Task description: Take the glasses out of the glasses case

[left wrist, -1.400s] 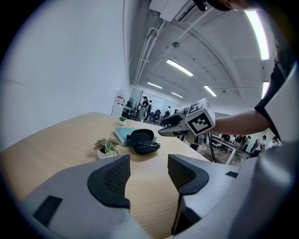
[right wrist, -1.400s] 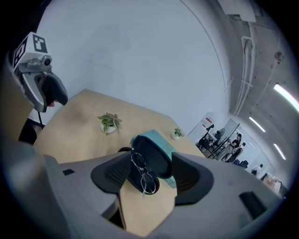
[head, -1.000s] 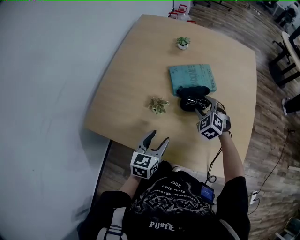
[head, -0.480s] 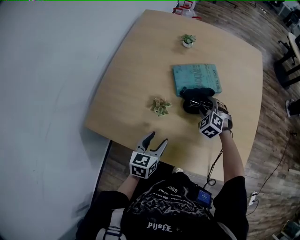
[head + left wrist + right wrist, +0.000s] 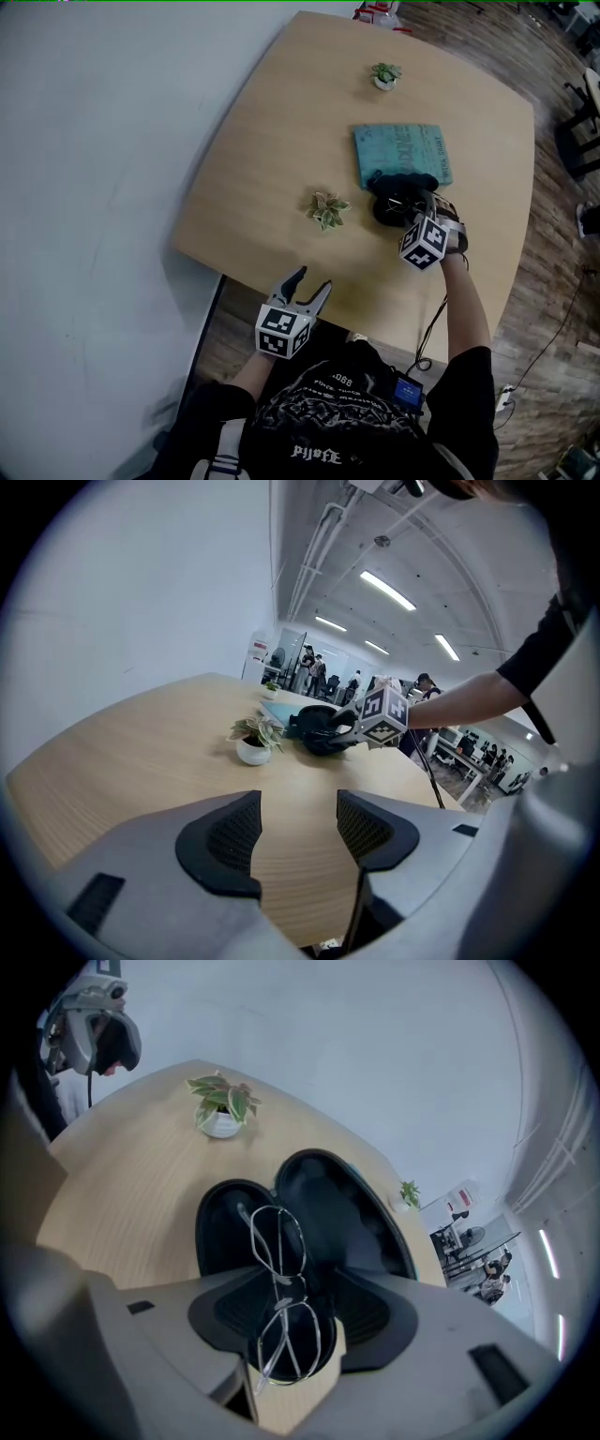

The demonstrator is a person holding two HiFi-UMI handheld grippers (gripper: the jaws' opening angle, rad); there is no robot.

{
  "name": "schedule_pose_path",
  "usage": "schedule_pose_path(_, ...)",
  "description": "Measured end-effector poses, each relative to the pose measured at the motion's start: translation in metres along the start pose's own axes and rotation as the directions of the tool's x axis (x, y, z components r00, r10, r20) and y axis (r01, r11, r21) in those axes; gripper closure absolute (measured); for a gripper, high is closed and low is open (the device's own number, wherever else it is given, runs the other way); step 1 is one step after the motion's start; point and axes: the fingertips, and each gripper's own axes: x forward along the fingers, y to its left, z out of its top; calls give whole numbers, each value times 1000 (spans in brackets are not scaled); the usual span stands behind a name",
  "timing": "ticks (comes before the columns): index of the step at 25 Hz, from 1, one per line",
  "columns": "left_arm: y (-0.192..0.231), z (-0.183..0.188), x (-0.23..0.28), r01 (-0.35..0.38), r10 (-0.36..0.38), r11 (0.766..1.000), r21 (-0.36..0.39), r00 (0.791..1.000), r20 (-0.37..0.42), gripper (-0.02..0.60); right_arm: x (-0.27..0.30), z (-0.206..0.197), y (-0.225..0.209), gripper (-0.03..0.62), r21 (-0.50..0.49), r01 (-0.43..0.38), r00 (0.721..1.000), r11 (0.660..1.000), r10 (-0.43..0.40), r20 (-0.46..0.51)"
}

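A black glasses case (image 5: 384, 180) lies open on the wooden table (image 5: 281, 141), its near end against a teal book (image 5: 403, 152). Thin wire-framed glasses (image 5: 279, 1274) rest in the case (image 5: 323, 1199). My right gripper (image 5: 415, 211) points steeply down into the case. Its jaws have just been closing and stand on either side of the glasses' bridge, not clearly pressing on it. In the right gripper view that gripper (image 5: 295, 1321) straddles the frame. My left gripper (image 5: 312, 283) hangs open and empty over the table's near edge, also shown in its own view (image 5: 300, 822).
A small potted plant (image 5: 327, 208) stands left of the case, and another (image 5: 385, 74) near the far edge. The book lies just behind the case. Beyond the table are wooden floor, chairs and people in the distance.
The right gripper has sunk lower onto the open case and its jaws have narrowed around the glasses. The left gripper has dropped a little toward the table's near edge.
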Motion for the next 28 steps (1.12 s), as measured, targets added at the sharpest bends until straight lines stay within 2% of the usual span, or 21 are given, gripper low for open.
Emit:
schedule_pose_path(2, -4, -7, 2, 18, -18, 1000, 8, 999, -31, 324, 3, -1, 2, 400, -10, -9, 1000, 1000, 9, -6)
schedule_pose_path(6, -4, -13, 2, 26, -27, 1000, -13, 998, -52, 324, 6, 0, 2, 414, -17, -3, 1000, 1000, 3, -11)
schedule_pose_path(7, -4, -13, 2, 26, -27, 999, -19, 998, -53, 324, 7, -1, 2, 464, -20, 7, 1000, 1000, -8, -15)
schedule_pose_path(8, -3, -14, 2, 26, -27, 999, -23, 998, -53, 324, 7, -3, 2, 484, -27, 21, 1000, 999, -21, -17)
schedule_pose_path(18, 0, -9, 1, 22, -22, 1000, -5, 999, -42, 324, 4, -1, 0, 497, -83, 54, 998, 995, -55, -14)
schedule_pose_path(28, -8, -5, 4, 35, -35, 999, 14, 999, -29, 324, -29, 6, -19, 500, -14, 114, 993, 993, -114, 34)
